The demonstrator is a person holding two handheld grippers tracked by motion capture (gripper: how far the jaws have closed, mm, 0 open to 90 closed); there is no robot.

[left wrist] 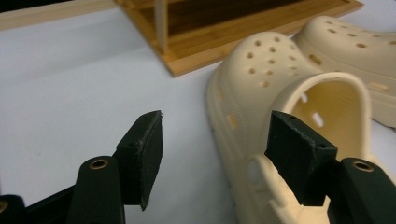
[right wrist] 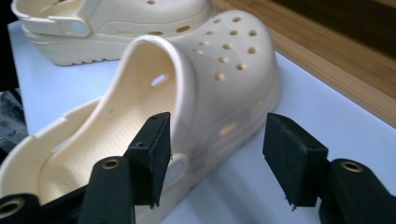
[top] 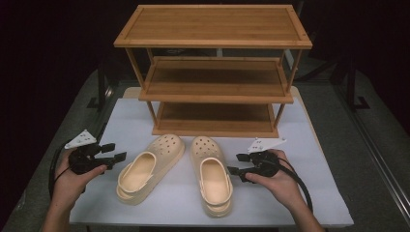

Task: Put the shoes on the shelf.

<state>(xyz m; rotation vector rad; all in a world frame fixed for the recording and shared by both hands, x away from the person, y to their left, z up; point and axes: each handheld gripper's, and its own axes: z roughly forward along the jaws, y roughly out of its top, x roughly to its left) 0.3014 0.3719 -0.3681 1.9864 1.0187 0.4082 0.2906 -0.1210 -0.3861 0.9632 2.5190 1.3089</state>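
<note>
Both tools stand apart, gripping nothing: our left tool (top: 115,158) beside the left clog (top: 150,166), our right tool (top: 234,170) beside the right clog (top: 211,174). The clogs lie mid-table, toes toward the rack (top: 212,43), probably set for shelving. Its shelves look empty.
</note>
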